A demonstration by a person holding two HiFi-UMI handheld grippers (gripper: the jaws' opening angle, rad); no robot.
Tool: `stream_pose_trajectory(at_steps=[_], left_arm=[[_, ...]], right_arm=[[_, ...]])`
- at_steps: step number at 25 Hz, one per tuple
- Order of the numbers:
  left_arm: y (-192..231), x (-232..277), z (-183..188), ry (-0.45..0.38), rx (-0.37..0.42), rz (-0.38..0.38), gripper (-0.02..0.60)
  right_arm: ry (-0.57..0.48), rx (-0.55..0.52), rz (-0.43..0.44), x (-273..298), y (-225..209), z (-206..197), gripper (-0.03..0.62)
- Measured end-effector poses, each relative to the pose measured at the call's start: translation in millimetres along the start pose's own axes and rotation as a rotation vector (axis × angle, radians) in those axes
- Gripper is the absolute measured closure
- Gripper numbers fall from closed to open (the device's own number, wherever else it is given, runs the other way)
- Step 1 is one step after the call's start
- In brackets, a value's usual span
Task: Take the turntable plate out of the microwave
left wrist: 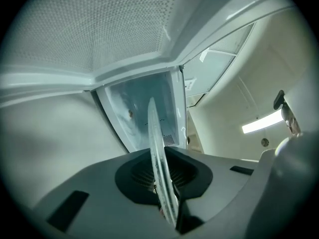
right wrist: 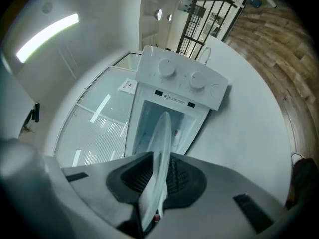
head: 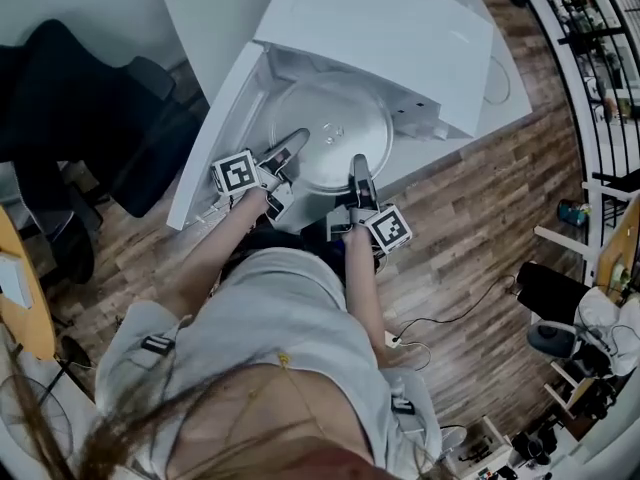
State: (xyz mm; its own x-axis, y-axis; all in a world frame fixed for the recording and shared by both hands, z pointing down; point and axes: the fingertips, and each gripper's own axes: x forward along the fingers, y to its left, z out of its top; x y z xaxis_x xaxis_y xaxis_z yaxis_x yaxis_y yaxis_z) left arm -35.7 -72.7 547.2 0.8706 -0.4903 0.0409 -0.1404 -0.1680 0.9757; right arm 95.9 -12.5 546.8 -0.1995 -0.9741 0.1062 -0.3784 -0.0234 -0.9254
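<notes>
The white microwave point(head: 400, 28) stands on a white counter with its door point(head: 212, 143) swung open to the left. The round glass turntable plate point(head: 325, 128) lies level in the cavity mouth, its near rim past the opening. My left gripper point(head: 295, 140) is shut on the plate's near-left rim, my right gripper point(head: 358, 163) on its near-right rim. In the left gripper view the plate point(left wrist: 159, 153) runs edge-on between the jaws of that gripper point(left wrist: 167, 203). The right gripper view shows the plate point(right wrist: 160, 153) clamped the same way by its gripper point(right wrist: 152, 208), with the control knobs point(right wrist: 184, 81) beyond.
A dark chair point(head: 90, 98) stands left of the open door. The counter edge point(head: 480, 103) runs to the right of the microwave. Wooden floor with a cable point(head: 450, 318) lies below. A black railing point(head: 600, 68) stands at the far right.
</notes>
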Motion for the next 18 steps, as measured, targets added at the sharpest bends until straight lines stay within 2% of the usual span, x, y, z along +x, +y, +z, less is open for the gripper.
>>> stream_pose_trajectory(at_steps=[7, 13, 18], left_arm=[[-18, -8, -13, 0.028, -0.075, -0.017, 0.529], [-39, -15, -19, 0.049, -0.057, -0.042, 0.529], [-62, -16, -21, 0.084, 0.001, -0.072, 0.529]], right_arm=[[-0.045, -0.025, -0.031, -23, 18, 2, 0.53], [-0.081, -0.037, -0.021, -41, 40, 6, 0.53], [-0.1, -0.044, -0.001, -52, 56, 11, 0.526]])
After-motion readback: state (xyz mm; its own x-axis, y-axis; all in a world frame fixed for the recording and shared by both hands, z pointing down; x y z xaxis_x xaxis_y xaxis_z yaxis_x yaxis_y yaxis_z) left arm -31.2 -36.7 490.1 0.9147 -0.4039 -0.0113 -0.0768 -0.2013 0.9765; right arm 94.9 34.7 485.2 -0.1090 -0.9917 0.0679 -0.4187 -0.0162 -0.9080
